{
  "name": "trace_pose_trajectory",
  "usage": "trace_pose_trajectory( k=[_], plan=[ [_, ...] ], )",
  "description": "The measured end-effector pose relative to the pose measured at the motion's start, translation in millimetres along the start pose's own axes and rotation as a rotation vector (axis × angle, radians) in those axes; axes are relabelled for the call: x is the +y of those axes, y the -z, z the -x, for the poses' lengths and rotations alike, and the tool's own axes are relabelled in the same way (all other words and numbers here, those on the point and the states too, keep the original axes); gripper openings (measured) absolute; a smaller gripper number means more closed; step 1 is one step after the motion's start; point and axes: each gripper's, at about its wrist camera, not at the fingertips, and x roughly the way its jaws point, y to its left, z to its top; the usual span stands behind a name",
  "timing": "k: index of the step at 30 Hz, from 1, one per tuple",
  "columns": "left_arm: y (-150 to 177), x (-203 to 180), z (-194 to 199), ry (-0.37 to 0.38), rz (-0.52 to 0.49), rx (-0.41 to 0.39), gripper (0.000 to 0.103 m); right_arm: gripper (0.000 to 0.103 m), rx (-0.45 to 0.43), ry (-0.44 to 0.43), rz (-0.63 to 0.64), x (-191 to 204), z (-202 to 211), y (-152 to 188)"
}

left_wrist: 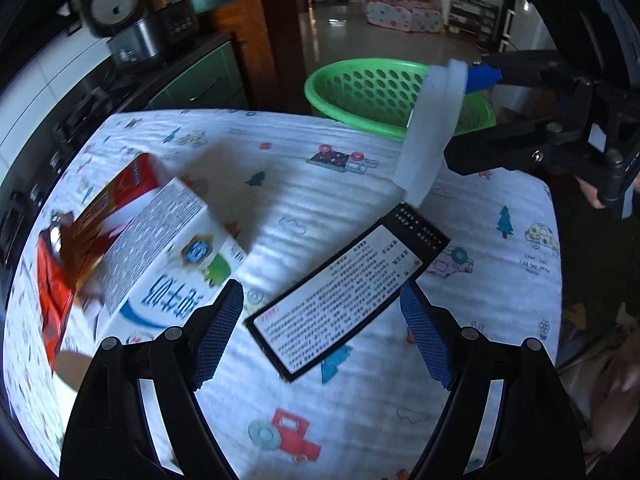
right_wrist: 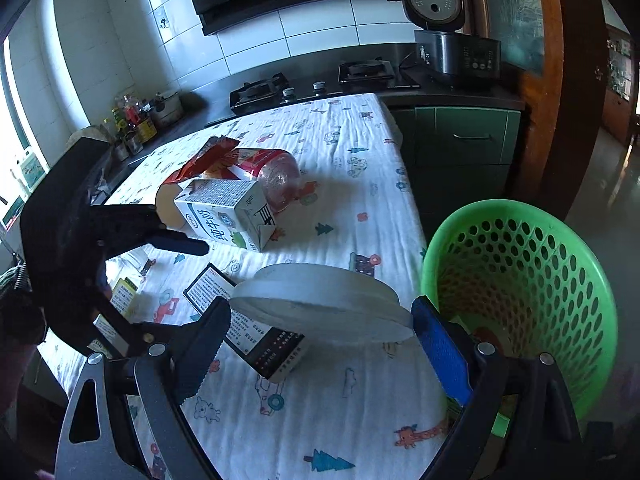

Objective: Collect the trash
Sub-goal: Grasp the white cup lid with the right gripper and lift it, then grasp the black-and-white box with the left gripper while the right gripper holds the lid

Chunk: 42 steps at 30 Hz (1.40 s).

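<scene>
My right gripper [right_wrist: 320,320] is shut on a white paper cup [right_wrist: 324,304], held sideways above the table near the green perforated basket [right_wrist: 520,280]. The left wrist view shows the cup [left_wrist: 432,128] in the right gripper [left_wrist: 460,120] in front of the basket [left_wrist: 360,92]. My left gripper [left_wrist: 320,336] is open and empty, just above a flat black-edged box with printed text [left_wrist: 344,292]. That box also shows in the right wrist view [right_wrist: 256,336]. A white milk carton [left_wrist: 168,256] lies to the left, beside red packaging [left_wrist: 64,272].
A plastic bottle with a red label [right_wrist: 264,172] lies behind the carton [right_wrist: 228,212]. A small yellow-labelled box [right_wrist: 124,296] lies under the left gripper [right_wrist: 120,240]. The table has a white patterned cloth [left_wrist: 360,400]. A stove and rice cooker [right_wrist: 444,20] stand on the counter behind.
</scene>
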Motion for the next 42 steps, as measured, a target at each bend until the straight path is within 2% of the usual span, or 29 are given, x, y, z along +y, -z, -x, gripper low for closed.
trace_pose_trajectory(
  k=[2,3,4,9,13,15,17,22,28,32,34,37,38,42],
  plan=[
    [-3,-1,-6,0.006,-0.033,0.006,0.08,0.088,0.007,0.003,-0.005,-3,0,0],
    [-3,0,-8,0.015,-0.042,0.007,0.08,0.082,0.007,0.005,-0.004,-3,0,1],
    [-4,0,-9,0.04,-0.045,0.01,0.08,0.07,0.02,-0.003,-0.009,-5,-1,1],
    [-4,-2,-7,0.073,-0.053,0.005,0.073,0.07,0.047,-0.003,-0.04,-12,-6,5],
    [-4,0,-8,0.092,-0.04,0.012,0.072,0.07,0.056,0.008,-0.022,-10,-12,8],
    [-5,-1,-8,0.1,-0.039,0.017,0.072,0.073,0.051,0.0,-0.026,-10,-11,9],
    [-5,-2,-10,0.114,-0.044,0.025,0.073,0.086,0.038,0.004,-0.025,-10,-10,10],
    [-7,-10,-20,0.121,-0.083,0.059,0.075,0.087,0.047,-0.001,-0.031,-14,-8,12],
    [-3,-16,-19,0.115,-0.081,0.078,0.07,0.089,0.059,0.019,0.004,-14,-3,21],
    [3,-25,-19,0.068,-0.106,0.104,0.072,0.091,0.072,0.031,0.027,-12,-4,27],
    [2,-25,-16,0.075,-0.098,0.091,0.072,0.091,0.076,0.029,0.03,-12,-4,29],
    [2,-21,-13,0.082,-0.059,0.082,0.062,0.092,0.082,0.022,0.036,-12,-4,31],
    [3,-20,-14,0.073,-0.048,0.089,0.053,0.092,0.085,0.015,0.037,-11,-4,32],
    [5,-16,-13,0.032,-0.005,0.102,0.049,0.094,0.104,0.011,0.054,-7,-7,36]
  ],
)
